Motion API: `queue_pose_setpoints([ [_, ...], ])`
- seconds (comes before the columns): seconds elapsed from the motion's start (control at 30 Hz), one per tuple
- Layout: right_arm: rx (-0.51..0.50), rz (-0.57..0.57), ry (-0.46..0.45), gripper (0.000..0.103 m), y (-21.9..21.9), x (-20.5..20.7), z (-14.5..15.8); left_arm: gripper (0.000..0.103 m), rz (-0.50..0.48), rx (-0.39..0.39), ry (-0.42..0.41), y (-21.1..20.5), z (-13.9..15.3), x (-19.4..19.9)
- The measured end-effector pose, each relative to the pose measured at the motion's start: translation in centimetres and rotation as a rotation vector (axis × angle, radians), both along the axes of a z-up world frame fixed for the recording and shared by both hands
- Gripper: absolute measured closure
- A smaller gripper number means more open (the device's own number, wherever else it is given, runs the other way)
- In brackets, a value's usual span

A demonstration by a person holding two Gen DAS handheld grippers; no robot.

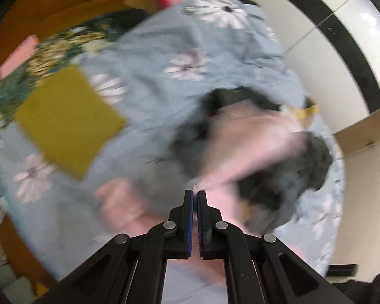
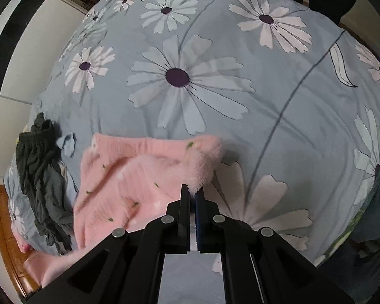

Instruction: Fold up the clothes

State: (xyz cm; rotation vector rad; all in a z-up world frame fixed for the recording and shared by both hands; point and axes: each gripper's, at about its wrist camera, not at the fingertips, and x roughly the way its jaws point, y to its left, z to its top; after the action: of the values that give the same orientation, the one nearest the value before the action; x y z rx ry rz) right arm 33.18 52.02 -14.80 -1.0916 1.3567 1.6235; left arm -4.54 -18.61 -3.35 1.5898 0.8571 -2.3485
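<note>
both grippers, left (image 1: 196, 192) seemingly and right (image 2: 192, 190), pinch fuzzy pink garment (image 2: 139, 174) on daisy-print quilt (image 2: 266, 106).

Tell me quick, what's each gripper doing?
Left gripper: closed on the pink garment.
Right gripper: closed on the pink garment's fuzzy edge.

My left wrist view is smeared with blur: the pink garment (image 1: 253, 139) ahead of my left gripper (image 1: 195, 195) is a soft streak, and I cannot tell whether cloth sits between the nearly closed fingers. The dark clothes (image 1: 304, 167) beside it lose their outline, and so does the mustard square (image 1: 65, 121). In my right wrist view, my right gripper (image 2: 192, 192) hides the fluffy edge it pinches. The garment's lower part runs behind the black linkage. The dark pile (image 2: 43, 172) is too crumpled to identify.
</note>
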Motion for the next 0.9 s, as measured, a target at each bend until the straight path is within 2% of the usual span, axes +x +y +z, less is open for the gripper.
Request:
queue_pose_setpoints([
  [0.07,-0.026,-0.008,-0.028,0.100,-0.4,0.9,-1.2,0.100,0.047,-0.033,-0.083,-2.0,-2.3,4.1],
  [0.13,-0.055,-0.020,-0.056,0.100,-1.0,1.7,-2.5,0.100,0.135,-0.026,-0.167,-4.2,-6.6,8.0],
  [0.27,-0.099,0.002,-0.122,0.100,-2.1,2.0,-4.6,0.100,0.258,-0.014,-0.271,-6.3,-13.0,13.1],
  [0.4,-0.093,0.036,-0.155,0.100,-2.3,1.4,-4.6,0.100,0.335,0.040,-0.307,-6.5,-14.5,14.6],
  [0.53,-0.078,0.079,-0.178,0.100,-2.0,0.5,-3.4,0.096,0.218,0.069,-0.287,-6.2,-12.9,13.3],
  [0.6,-0.063,0.116,-0.189,0.099,-2.0,-0.3,-2.5,0.089,0.149,0.082,-0.264,-6.1,-11.0,11.9],
  [0.63,-0.046,0.143,-0.205,0.098,-2.1,-0.8,-1.9,0.078,0.133,0.090,-0.251,-5.8,-10.4,11.9],
  [0.67,-0.020,0.173,-0.225,0.094,-2.1,-1.5,-1.1,0.061,0.109,0.086,-0.236,-5.6,-9.6,11.3],
  [0.7,0.007,0.198,-0.244,0.091,-2.1,-2.2,-0.4,0.056,0.085,0.081,-0.221,-5.4,-8.8,10.6],
  [0.77,0.061,0.250,-0.269,0.078,-2.0,-3.8,0.9,0.049,0.035,0.056,-0.196,-5.0,-7.8,8.7],
  [0.8,0.089,0.277,-0.262,0.073,-1.8,-4.8,1.5,0.046,-0.005,0.017,-0.188,-4.6,-7.4,7.6],
  [0.83,0.110,0.310,-0.244,0.062,-1.4,-6.2,1.7,0.040,-0.030,-0.013,-0.186,-4.3,-7.5,6.6],
  [0.87,0.116,0.343,-0.223,0.056,-0.8,-8.0,1.6,0.039,-0.057,-0.051,-0.194,-3.8,-8.1,5.2],
  [0.9,0.114,0.370,-0.208,0.056,-0.3,-9.9,1.2,0.039,-0.070,-0.054,-0.212,-3.7,-9.3,3.7],
])
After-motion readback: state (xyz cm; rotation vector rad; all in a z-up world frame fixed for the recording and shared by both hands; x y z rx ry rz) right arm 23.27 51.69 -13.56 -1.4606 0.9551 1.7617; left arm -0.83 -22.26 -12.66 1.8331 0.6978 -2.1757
